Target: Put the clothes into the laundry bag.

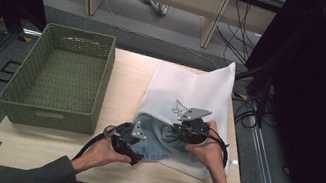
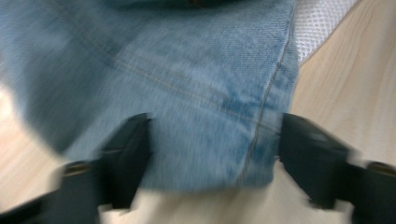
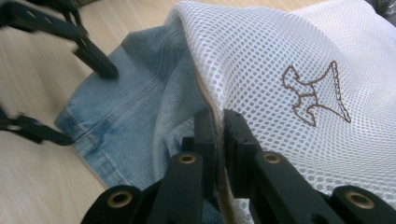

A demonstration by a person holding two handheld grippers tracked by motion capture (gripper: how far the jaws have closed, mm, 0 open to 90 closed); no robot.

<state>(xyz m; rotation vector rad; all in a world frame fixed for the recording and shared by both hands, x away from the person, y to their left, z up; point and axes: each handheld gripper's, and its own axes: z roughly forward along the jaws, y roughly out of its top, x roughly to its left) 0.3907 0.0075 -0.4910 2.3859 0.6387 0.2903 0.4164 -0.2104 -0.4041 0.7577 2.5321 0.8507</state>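
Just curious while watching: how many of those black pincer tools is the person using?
2. The left gripper stands open at the denim garment's hem; the right gripper is shut on the white mesh bag's edge.

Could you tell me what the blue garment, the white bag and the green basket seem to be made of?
Blue garment: likely denim, faded, with stitched seams and a twill weave. White bag: apparently synthetic mesh, with fine regular holes. Green basket: woven, possibly paper cord or wicker, matte.

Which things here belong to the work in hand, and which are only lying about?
In the work:
- denim garment, partly inside the bag
- white mesh bag, its edge pinched by the right tongs
- left tongs, open around the denim hem

Lying about:
- green woven basket, apart from the bag on the wooden table
- cables on the floor
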